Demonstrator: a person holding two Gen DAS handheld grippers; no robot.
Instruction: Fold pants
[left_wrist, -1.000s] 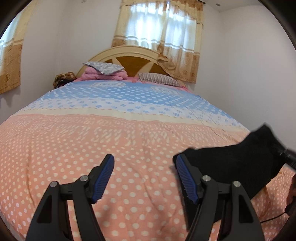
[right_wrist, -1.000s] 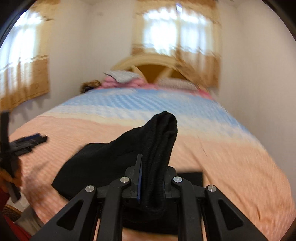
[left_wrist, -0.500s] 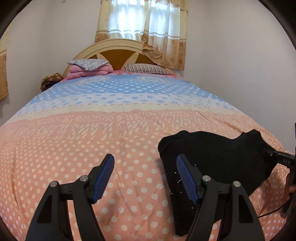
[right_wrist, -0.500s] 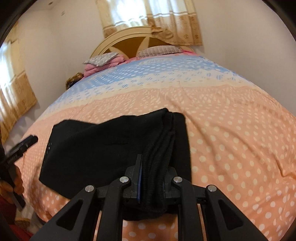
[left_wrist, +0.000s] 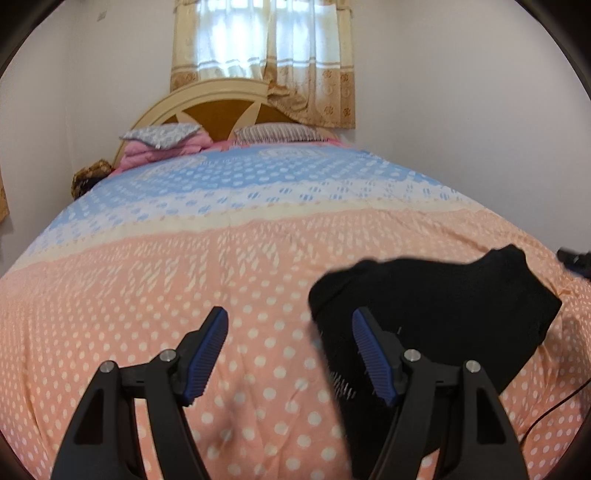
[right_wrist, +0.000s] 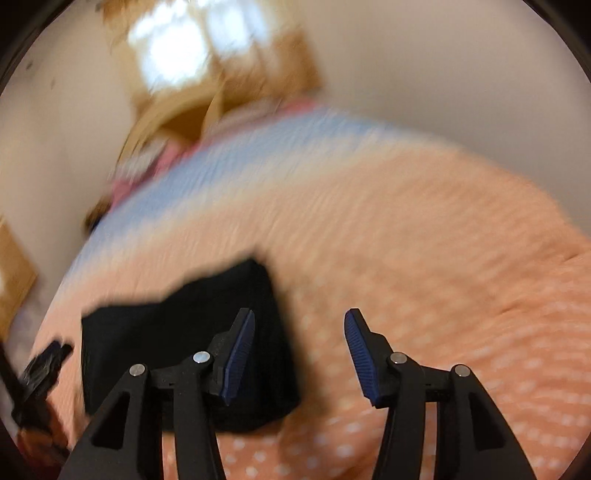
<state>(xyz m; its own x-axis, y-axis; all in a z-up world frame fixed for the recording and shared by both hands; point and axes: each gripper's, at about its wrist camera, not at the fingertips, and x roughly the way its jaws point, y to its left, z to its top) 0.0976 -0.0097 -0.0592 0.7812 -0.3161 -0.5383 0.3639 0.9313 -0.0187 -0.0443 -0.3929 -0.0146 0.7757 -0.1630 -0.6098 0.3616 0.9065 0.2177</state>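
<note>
Black pants (left_wrist: 436, 295) lie folded in a flat bundle on the bed (left_wrist: 184, 280), on the peach polka-dot part of the cover near the foot edge. Right claw (right_wrist: 299, 354) has just been opening, jaws apart w/ nothing between, pants just left of it. Left claw (left_wrist: 288, 350) also apart & empty over the cover, pants beside its right finger. Right view is v blurry.

One pair of black pants (left_wrist: 436, 295), two pillows (left_wrist: 275, 132), one folded pink blanket (left_wrist: 162, 153), two grippers (left_wrist: 288, 354).
</note>
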